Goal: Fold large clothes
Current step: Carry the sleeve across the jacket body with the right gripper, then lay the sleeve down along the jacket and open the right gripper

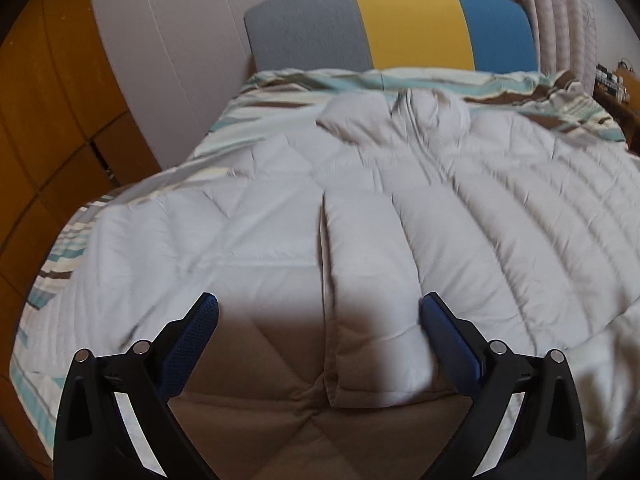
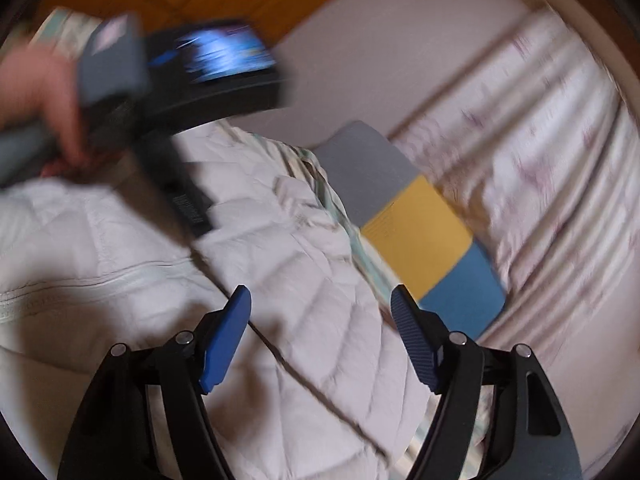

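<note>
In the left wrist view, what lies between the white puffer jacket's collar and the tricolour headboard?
A strip of striped bedding lies between the white puffer jacket and the grey, yellow and blue headboard; nothing else sits there. The left wrist view shows it plainly.

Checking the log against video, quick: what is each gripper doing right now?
Left gripper: open, holding nothing, above the pale quilted puffer jacket.
Right gripper: open, nothing between its blue pads.

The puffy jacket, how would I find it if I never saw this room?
Look at the bed, which has a grey, yellow and blue headboard at its far end. On its striped sheet lies the puffy jacket, spread out flat. It is the only plain whitish, quilted thing there; the sheet has teal and brown stripes.
</note>
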`<state>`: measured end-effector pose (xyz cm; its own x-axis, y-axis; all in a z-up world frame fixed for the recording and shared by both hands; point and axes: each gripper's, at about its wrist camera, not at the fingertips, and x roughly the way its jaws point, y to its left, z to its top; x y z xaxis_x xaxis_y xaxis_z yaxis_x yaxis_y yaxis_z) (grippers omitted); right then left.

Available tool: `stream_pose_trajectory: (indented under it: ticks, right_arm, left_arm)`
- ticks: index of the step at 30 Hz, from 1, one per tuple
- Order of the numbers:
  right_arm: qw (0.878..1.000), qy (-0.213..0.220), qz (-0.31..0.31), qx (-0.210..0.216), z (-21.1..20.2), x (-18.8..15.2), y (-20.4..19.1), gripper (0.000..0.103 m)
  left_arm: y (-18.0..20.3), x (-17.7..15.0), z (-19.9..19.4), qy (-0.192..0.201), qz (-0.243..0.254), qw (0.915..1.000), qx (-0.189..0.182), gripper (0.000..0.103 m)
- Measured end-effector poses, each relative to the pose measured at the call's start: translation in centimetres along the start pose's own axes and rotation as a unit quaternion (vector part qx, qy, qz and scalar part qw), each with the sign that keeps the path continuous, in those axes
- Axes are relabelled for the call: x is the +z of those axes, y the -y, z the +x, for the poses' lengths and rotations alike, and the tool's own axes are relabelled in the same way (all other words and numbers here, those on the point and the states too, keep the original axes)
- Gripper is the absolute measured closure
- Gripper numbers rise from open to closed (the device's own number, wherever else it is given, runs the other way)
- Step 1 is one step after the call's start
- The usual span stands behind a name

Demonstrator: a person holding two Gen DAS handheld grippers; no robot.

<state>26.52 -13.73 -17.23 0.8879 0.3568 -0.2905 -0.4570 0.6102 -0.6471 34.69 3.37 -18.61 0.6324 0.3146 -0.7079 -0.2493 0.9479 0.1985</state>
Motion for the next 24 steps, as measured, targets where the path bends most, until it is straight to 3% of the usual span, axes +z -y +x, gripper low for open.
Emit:
stream_pose_trajectory:
  ticks: [2,4,6,8,9,10,13,15,18,24]
  right_arm:
    - [0.997,-0.032,0.071,0.010,1.0,-0.4,2.8,0.042]
    - [0.985,-0.078,0.151,0.005,2.6,-1.2,6.1,0.052]
    - [0.963,-0.126,0.237,-0.003,4.9,-2.4,9.6,0.059]
    - [0.929,-0.166,0.331,-0.021,7.3,-4.3,13.0,0.063]
    - [0.918,-0.176,0.353,-0.030,8.1,-5.0,14.3,0.064]
    - [0.901,-0.195,0.387,-0.039,9.5,-6.0,15.5,0.067]
    - [0.870,-0.229,0.435,-0.044,11.6,-8.8,17.1,0.069]
    - [0.857,-0.255,0.447,-0.034,13.0,-9.9,17.4,0.069]
    - [0.850,-0.292,0.439,-0.012,14.7,-10.9,15.9,0.069]
    - [0.861,-0.312,0.400,-0.022,16.0,-10.8,14.3,0.068]
  left_arm:
    - [-0.2,-0.4,0.3,-0.003,-0.011,0.9999,0.005,0.003]
    - [-0.8,-0.8,0.5,-0.005,-0.026,0.9996,0.012,0.003]
    - [-1.2,-1.1,0.4,-0.002,-0.036,0.9993,0.013,0.003]
    - [-1.1,-1.2,0.6,-0.003,-0.036,0.9993,0.012,0.003]
    - [-1.1,-1.1,0.6,-0.005,-0.036,0.9993,0.011,0.003]
    - [-1.1,-1.1,0.6,-0.006,-0.036,0.9993,0.010,0.003]
    - [-1.2,-1.3,0.9,-0.012,-0.037,0.9992,0.005,0.003]
    - [-1.1,-1.2,1.2,-0.018,-0.036,0.9992,0.002,0.003]
    - [-1.1,-1.2,1.5,-0.023,-0.035,0.9991,0.000,0.003]
    - [-0.6,-1.2,1.7,-0.025,-0.028,0.9993,0.008,0.003]
